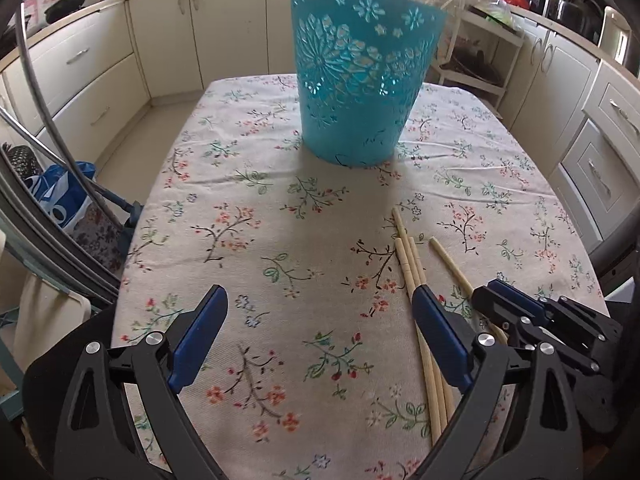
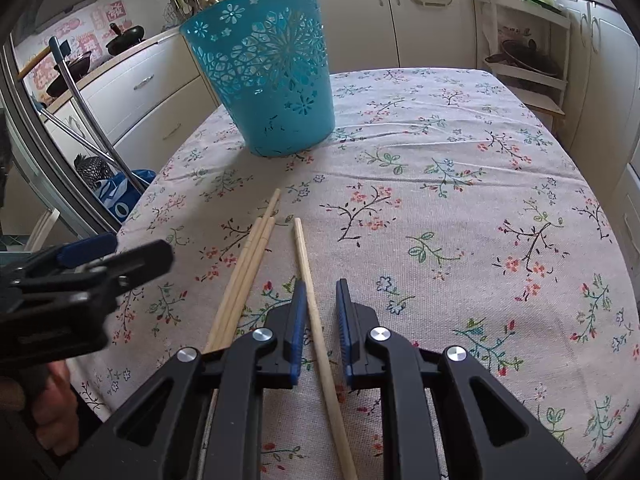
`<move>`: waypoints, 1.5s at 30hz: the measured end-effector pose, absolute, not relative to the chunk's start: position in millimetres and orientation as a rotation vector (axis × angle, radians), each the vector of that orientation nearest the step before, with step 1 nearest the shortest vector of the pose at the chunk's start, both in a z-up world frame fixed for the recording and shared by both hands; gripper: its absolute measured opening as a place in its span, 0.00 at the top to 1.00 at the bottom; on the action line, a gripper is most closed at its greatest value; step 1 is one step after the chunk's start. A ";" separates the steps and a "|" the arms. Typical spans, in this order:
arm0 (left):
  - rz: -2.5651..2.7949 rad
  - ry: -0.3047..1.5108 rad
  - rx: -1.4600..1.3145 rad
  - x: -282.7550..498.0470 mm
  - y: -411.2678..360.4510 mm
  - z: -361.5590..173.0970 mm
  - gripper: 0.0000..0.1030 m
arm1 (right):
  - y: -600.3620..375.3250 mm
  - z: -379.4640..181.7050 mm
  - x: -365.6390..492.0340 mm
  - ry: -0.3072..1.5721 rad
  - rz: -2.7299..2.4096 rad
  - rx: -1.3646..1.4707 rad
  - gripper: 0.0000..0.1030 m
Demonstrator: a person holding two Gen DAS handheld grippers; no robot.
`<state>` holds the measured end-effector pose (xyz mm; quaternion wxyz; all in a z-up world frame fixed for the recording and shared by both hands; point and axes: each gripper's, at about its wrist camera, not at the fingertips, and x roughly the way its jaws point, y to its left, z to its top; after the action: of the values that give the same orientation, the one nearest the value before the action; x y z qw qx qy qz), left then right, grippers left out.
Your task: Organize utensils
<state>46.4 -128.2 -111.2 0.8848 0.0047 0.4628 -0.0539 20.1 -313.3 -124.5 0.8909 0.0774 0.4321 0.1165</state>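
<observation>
Right wrist | lone chopstick (image 2: 320, 328) lengthwise between parted right claw (image 2: 322, 296) | left claw (image 1: 320, 300) wide apart

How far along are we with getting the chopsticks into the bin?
Nothing looks done: all four chopsticks lie on the tablecloth, and whether the teal bin holds anything cannot be seen. In hand: the right gripper has its jaws open around the single chopstick, not yet closed on it. The left gripper is open and empty. Left: grasp that one, then the three bunched chopsticks.

Cream kitchen cabinets (image 1: 168, 36) ring a table (image 2: 460, 152) under floral cloth; daylight
</observation>
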 end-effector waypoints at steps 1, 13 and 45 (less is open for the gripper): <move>-0.112 0.966 0.013 48.7 -130.9 -112.9 0.13 | -313.6 -124.5 20.1 0.895 0.243 0.163 0.85; -0.106 1.013 0.052 64.3 -147.9 -133.1 0.13 | -319.2 -126.1 20.4 0.892 0.256 0.203 0.84; -0.098 1.028 0.021 66.3 -151.6 -137.4 0.12 | -318.9 -125.5 20.7 0.894 0.260 0.225 0.83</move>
<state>66.3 -151.6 -137.4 0.8697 0.0100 0.4912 -0.0467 20.7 -318.9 -125.5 0.8876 0.1082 0.4300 0.1251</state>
